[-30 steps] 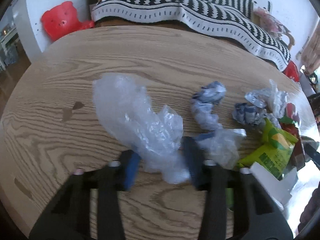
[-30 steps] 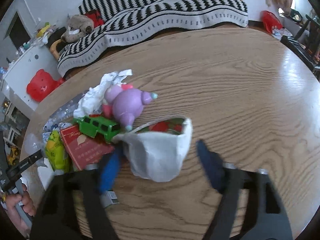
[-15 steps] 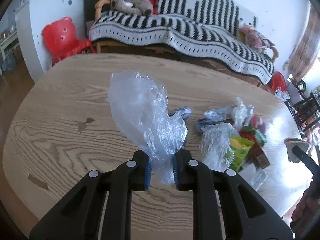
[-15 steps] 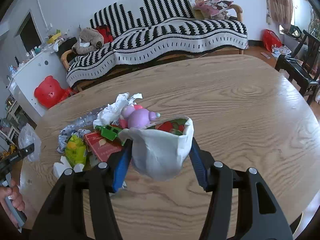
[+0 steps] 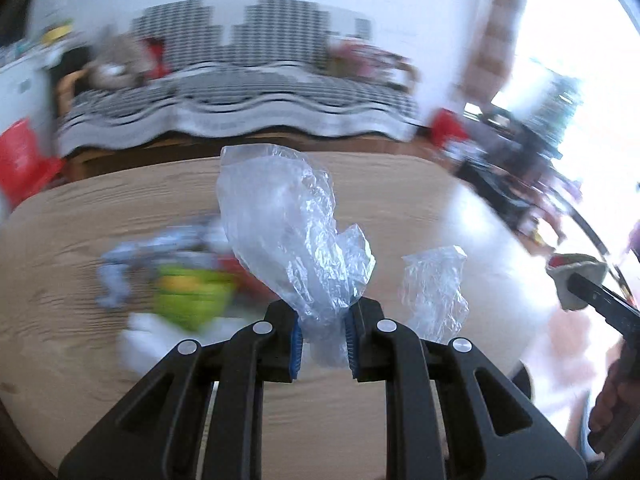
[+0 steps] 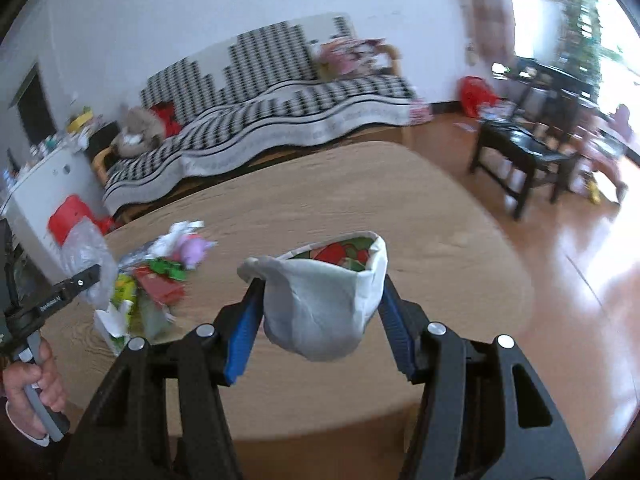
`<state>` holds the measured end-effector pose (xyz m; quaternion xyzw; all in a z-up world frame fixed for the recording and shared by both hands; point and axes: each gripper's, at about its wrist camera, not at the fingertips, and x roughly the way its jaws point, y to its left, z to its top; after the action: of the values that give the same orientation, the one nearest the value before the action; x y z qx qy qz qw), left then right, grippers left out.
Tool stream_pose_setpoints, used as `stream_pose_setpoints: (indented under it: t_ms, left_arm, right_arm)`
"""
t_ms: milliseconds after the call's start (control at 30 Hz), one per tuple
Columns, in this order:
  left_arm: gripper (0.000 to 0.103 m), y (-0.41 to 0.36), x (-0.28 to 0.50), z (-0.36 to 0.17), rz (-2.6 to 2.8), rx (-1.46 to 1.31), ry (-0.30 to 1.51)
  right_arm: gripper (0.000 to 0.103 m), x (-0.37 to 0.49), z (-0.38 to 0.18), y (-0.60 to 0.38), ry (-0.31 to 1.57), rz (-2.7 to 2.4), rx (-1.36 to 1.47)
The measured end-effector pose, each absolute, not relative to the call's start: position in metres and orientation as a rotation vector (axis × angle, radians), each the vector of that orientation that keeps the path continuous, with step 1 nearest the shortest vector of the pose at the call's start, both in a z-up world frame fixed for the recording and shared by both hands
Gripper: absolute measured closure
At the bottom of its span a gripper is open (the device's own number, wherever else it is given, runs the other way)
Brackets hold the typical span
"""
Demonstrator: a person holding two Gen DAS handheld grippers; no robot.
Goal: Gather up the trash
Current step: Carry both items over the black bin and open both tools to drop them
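My left gripper (image 5: pixel 322 340) is shut on a crumpled clear plastic bag (image 5: pixel 296 240) and holds it up above the wooden table (image 5: pixel 400 184). A second scrap of clear plastic (image 5: pixel 436 292) stands beside its right finger; whether it belongs to the same bag I cannot tell. My right gripper (image 6: pixel 320 330) is shut on a white paper bowl (image 6: pixel 324 308) with a red and green print inside, also lifted off the table (image 6: pixel 440 260). The right wrist view shows the left gripper (image 6: pixel 80 280) with its plastic bag (image 6: pixel 86 256) at the far left. A trash pile (image 6: pixel 156 280) lies on the table.
A purple toy (image 6: pixel 192 250) and a green toy sit in the pile with wrappers and paper. Behind the table stands a sofa with a black and white blanket (image 6: pixel 280 120). A black low table (image 6: pixel 524 152) is on the floor to the right. A hand (image 6: pixel 28 380) holds the left gripper's handle.
The left jaws closed on the plastic bag and the right jaws on the paper bowl. Both grippers then rose off the table and swung to the right with their loads.
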<state>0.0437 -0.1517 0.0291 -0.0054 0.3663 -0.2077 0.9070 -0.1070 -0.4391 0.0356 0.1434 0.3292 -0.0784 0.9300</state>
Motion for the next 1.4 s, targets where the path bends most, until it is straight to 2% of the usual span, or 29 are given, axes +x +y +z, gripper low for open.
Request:
stream_pose_setpoints:
  t_ms: [200,433,600,733,1033,1067,1100,1133,1167,1200,1267,1400]
  left_arm:
    - [0.086,-0.292,-0.019,0.001,-0.738,0.092,0.789]
    - [0.086,-0.416,-0.092,-0.076,-0.997,0.253,0.912]
    - [0.086,-0.453,-0.091,-0.134,-1.034,0.324,1.021]
    - [0.086,-0.469,-0.09,-0.166,-1.034,0.341,1.074]
    - [0.084,-0.481,-0.088,-0.177,-1.049,0.338,1.091]
    - [0.077,-0.48,-0.088,-0.178,-1.05,0.337,1.092]
    - [0.062,-0.48,-0.089,-0.176,-1.048,0.337,1.093]
    - [0.054,-0.48,-0.091,-0.172,-1.044,0.337,1.089]
    - [0.043,-0.48,-0.091,-0.169,-1.039,0.337,1.078]
    - [0.041,-0.479,-0.092,-0.165,-1.036,0.332,1.062]
    - [0.039,-0.478,-0.091,-0.162,-1.039,0.333,1.058]
    - [0.027,-0.47,-0.092,-0.15,-1.04,0.325,1.055]
  right_arm:
    - [0.046,-0.187,0.005,-0.526,0.725,-0.33,0.375]
    - [0.046,-0.246,-0.065,-0.607,0.878,-0.465,0.58]
    - [0.046,-0.258,-0.124,-0.637,1.016,-0.465,0.758]
    - [0.046,-0.254,-0.147,-0.64,1.075,-0.468,0.796]
    - [0.045,-0.238,-0.152,-0.648,1.089,-0.49,0.779]
    - [0.045,-0.239,-0.151,-0.647,1.087,-0.491,0.774]
    - [0.043,-0.239,-0.149,-0.646,1.083,-0.495,0.764]
    - [0.041,-0.239,-0.147,-0.644,1.079,-0.497,0.76]
    - [0.035,-0.239,-0.145,-0.645,1.073,-0.493,0.762]
    - [0.031,-0.238,-0.142,-0.645,1.062,-0.488,0.763]
    - [0.031,-0.239,-0.138,-0.646,1.048,-0.492,0.76]
    - [0.026,-0.243,-0.121,-0.641,1.004,-0.494,0.74]
